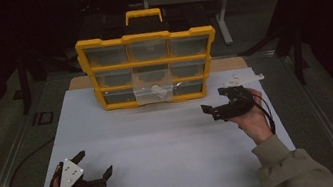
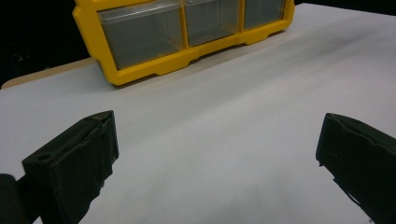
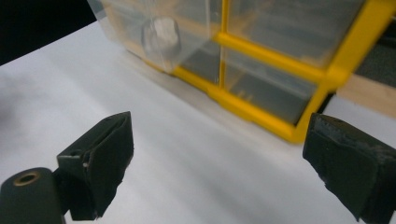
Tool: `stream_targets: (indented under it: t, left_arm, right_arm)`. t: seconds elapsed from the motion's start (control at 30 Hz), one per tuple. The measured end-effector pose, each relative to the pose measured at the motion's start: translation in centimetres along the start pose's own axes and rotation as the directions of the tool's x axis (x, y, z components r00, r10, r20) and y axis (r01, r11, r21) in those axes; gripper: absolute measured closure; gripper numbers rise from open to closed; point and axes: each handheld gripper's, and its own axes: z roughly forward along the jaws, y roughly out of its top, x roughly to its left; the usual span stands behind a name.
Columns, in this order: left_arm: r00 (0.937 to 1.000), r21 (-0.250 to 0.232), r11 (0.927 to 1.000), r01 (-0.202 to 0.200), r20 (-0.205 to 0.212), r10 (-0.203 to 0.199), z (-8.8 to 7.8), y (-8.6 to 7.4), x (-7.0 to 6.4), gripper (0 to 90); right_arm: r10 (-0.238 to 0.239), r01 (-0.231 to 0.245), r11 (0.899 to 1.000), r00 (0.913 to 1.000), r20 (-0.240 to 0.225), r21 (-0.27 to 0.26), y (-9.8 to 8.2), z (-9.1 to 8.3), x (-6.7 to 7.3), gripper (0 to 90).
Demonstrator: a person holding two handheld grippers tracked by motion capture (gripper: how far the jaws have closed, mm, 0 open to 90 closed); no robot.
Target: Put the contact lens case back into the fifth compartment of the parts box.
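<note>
The yellow drawer cabinet (image 1: 150, 65) stood upright at the far edge of the desk (image 1: 161, 140), centred. Its bottom-middle clear drawer (image 1: 154, 91) was pulled out, with a small pale item (image 1: 157, 90) inside. The right gripper (image 1: 216, 102) was positioned near the right edge, just beside the cabinet's lower right corner, jaws spread wide and holding nothing. The left gripper (image 1: 96, 164) rested near the near left corner, well apart from the cabinet, jaws likewise wide and empty.
</note>
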Motion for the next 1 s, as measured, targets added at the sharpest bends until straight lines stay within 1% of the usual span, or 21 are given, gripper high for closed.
stream_targets:
  t: [0.1, 0.2, 0.27, 0.37, 0.43, 0.53, 0.6, 0.63, 0.67, 0.7, 0.8, 0.87, 0.93, 0.97, 1.0]
  left_arm:
    - [1.0000, -0.004, 1.0000, -0.001, -0.002, 0.001, -0.1, 0.1, 0.0, 0.0]
    - [1.0000, -0.010, 1.0000, 0.001, -0.009, -0.001, -0.2, 0.2, 0.1, 0.0]
    - [0.9999, -0.020, 0.9998, 0.008, -0.012, -0.009, -0.3, 0.3, 0.2, 0.0]
    - [0.9998, -0.029, 0.9995, 0.013, -0.017, -0.014, -0.5, 0.4, 0.4, 0.0]
    - [0.9996, -0.033, 0.9993, 0.017, -0.020, -0.018, -0.6, 0.5, 0.5, 0.0]
    - [0.9996, -0.042, 0.9990, 0.018, -0.019, -0.019, -0.6, 0.6, 0.5, 0.1]
    - [0.9997, -0.044, 0.9989, 0.017, -0.019, -0.017, -0.7, 0.7, 0.6, 0.0]
    - [0.9997, -0.044, 0.9989, 0.017, -0.019, -0.017, -0.7, 0.7, 0.6, 0.0]
    - [0.9997, -0.045, 0.9989, 0.016, -0.018, -0.017, -0.7, 0.7, 0.6, 0.0]
    - [0.9997, -0.045, 0.9988, 0.016, -0.017, -0.017, -0.7, 0.7, 0.6, 0.1]
    - [0.9997, -0.046, 0.9988, 0.019, -0.012, -0.019, -0.8, 0.7, 0.7, 0.1]
    - [0.9998, -0.045, 0.9988, 0.018, -0.009, -0.019, -0.9, 0.6, 0.7, 0.1]
    - [0.9998, -0.045, 0.9988, 0.017, -0.008, -0.017, -1.0, 0.6, 0.6, 0.0]
    - [0.9998, -0.048, 0.9987, 0.016, -0.008, -0.017, -1.1, 0.6, 0.6, 0.1]
    - [0.9998, -0.049, 0.9987, 0.014, -0.011, -0.014, -1.2, 0.6, 0.6, 0.1]
  right_arm:
    - [0.013, -0.013, 1.000, 0.9999, -0.005, -0.023, -1.7, -0.8, -0.1, 8.9]
    - [-0.006, 0.006, 1.000, 0.9999, 0.015, -0.027, -3.4, -1.5, 0.2, 8.9]
    - [-0.004, 0.004, 0.999, 0.9998, 0.018, -0.035, -4.7, -2.0, 0.3, 8.9]
    - [0.019, -0.018, 0.998, 0.9996, 0.019, -0.065, -6.7, -3.0, 0.5, 9.0]
    - [0.048, -0.047, 0.995, 0.9989, 0.005, -0.092, -8.1, -3.6, 0.5, 9.2]
    - [0.064, -0.061, 0.991, 0.9979, 0.015, -0.123, -9.9, -4.4, 0.8, 9.2]
    - [0.054, -0.049, 0.989, 0.9981, 0.030, -0.140, -10.9, -4.9, 1.1, 9.2]
    - [0.054, -0.049, 0.989, 0.9981, 0.030, -0.140, -10.9, -4.9, 1.1, 9.2]
    - [0.027, -0.020, 0.987, 0.9986, 0.045, -0.158, -12.1, -5.3, 1.5, 9.2]
    - [0.028, -0.021, 0.986, 0.9989, 0.039, -0.164, -12.3, -5.4, 1.6, 9.2]
    - [0.011, -0.003, 0.981, 0.9992, 0.038, -0.195, -13.5, -5.8, 2.3, 9.1]
    - [-0.011, 0.021, 0.979, 0.9987, 0.049, -0.203, -14.0, -5.8, 2.6, 9.1]
    - [-0.015, 0.025, 0.977, 0.9987, 0.048, -0.211, -14.1, -5.8, 2.6, 9.1]
    - [-0.015, 0.025, 0.975, 0.9987, 0.049, -0.221, -14.1, -5.8, 2.7, 9.1]
    - [-0.012, 0.023, 0.971, 0.9988, 0.048, -0.239, -14.2, -5.9, 2.7, 9.1]
